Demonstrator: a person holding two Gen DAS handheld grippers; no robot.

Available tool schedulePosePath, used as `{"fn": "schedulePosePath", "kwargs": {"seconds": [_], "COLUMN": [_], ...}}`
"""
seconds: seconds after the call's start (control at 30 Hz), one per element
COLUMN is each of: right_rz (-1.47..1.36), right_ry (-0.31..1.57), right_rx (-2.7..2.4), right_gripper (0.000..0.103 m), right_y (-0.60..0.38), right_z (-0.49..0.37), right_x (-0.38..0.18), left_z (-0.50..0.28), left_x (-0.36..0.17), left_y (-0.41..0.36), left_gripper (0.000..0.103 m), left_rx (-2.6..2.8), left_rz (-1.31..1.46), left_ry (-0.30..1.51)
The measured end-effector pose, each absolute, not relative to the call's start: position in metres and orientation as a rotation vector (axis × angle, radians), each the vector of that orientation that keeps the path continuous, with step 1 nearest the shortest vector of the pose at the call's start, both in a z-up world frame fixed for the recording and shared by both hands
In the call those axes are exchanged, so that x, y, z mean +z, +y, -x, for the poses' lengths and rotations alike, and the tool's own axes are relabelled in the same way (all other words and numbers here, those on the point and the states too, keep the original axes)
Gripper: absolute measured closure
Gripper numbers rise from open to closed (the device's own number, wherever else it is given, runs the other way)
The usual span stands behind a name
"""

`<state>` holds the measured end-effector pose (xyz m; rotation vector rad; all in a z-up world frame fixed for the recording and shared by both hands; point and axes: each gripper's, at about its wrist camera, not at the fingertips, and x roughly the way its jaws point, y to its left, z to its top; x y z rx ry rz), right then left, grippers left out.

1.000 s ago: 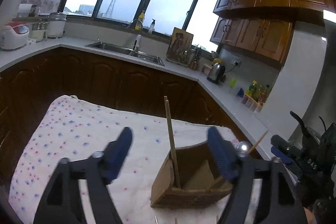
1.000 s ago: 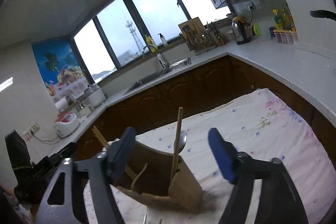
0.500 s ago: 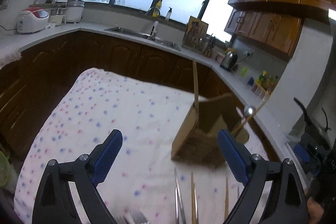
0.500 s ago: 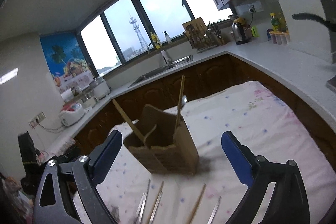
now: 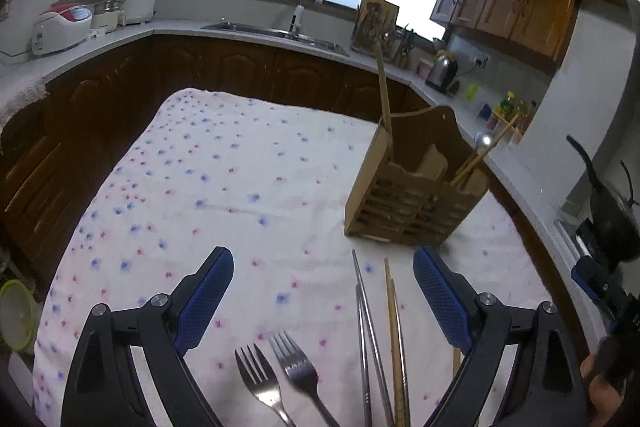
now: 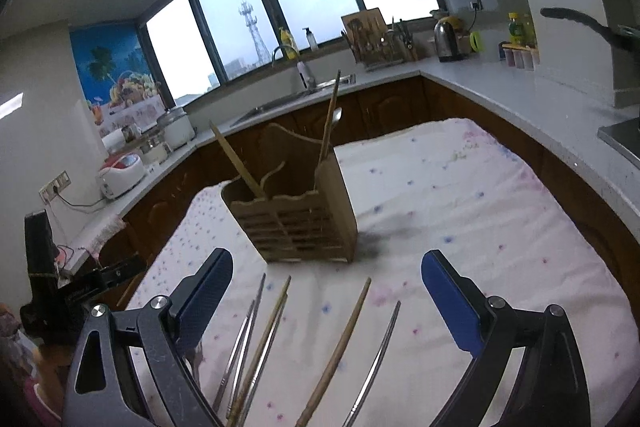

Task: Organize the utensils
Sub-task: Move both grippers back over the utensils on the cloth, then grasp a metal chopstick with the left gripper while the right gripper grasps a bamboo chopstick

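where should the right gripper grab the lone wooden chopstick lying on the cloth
Grip the wooden chopstick mid-shaft, coming down from above with the right gripper's open jaws straddling it crosswise. It lies flat on the cloth and has free cloth on both sides, though a metal chopstick lies near on the right.

Left tongs (image 5: pixel 323 297) spread wide above loose cutlery on the cloth-covered table (image 5: pixel 224 187).

The black-armed tongs with blue textured pads (image 5: pixel 208 297) stand apart with nothing between them touching either pad. Below and between them, near the lower edge, lie two silver metal forks (image 5: pixel 280 375), tines pointing away. Just right of those, closer to the right pad, lie a pair of thin steel chopsticks (image 5: pixel 366 327) and a pair of brown wooden chopsticks (image 5: pixel 394 327), side by side. Beyond the right pad stands a slatted wooden utensil caddy (image 5: pixel 412 199), upright, holding a tall wooden stick (image 5: pixel 384 99) and a shiny metal spoon (image 5: pixel 482 140).
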<state>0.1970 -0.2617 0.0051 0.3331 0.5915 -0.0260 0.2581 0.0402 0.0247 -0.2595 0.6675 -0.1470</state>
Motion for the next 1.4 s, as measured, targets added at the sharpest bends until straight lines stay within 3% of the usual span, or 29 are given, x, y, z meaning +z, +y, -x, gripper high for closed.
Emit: {"fn": "schedulePosePath", "kwargs": {"seconds": [0.27, 0.33, 0.7, 0.9, 1.03, 1.3, 1.4], "right_rz": [-0.338, -0.338, -0.348, -0.357, -0.360, -0.356, -0.331], "right_ry": [0.656, 0.675, 0.845, 0.932, 0.964, 1.002, 1.000], "right_rx": [-0.043, -0.044, -0.051, -0.063, -0.079, -0.092, -0.094], "right_gripper": [0.008, 0.012, 0.058, 0.068, 0.069, 0.074, 0.074], "right_y": [-0.264, -0.264, -0.255, -0.258, -0.262, -0.264, -0.261], "right_z": [-0.206, -0.209, -0.243, -0.263, -0.274, -0.291, -0.294], "right_x": [-0.014, -0.021, -0.064, -0.086, -0.098, -0.113, -0.114], "left_z": [-0.265, -0.267, -0.304, -0.341, -0.367, -0.403, -0.411], "left_x": [0.021, 0.019, -0.007, -0.022, -0.032, -0.052, -0.059], "left_y": [0.034, 0.031, 0.011, -0.002, -0.014, -0.036, -0.042], "left_gripper": [0.015, 0.017, 0.037, 0.051, 0.059, 0.064, 0.071], "left_rx": [-0.157, -0.162, -0.196, -0.224, -0.243, -0.257, -0.259], "left_rz": [0.231, 0.223, 0.199, 0.180, 0.157, 0.118, 0.107], "left_ry": [0.722, 0.739, 0.834, 0.913, 0.960, 1.011, 1.036]}}
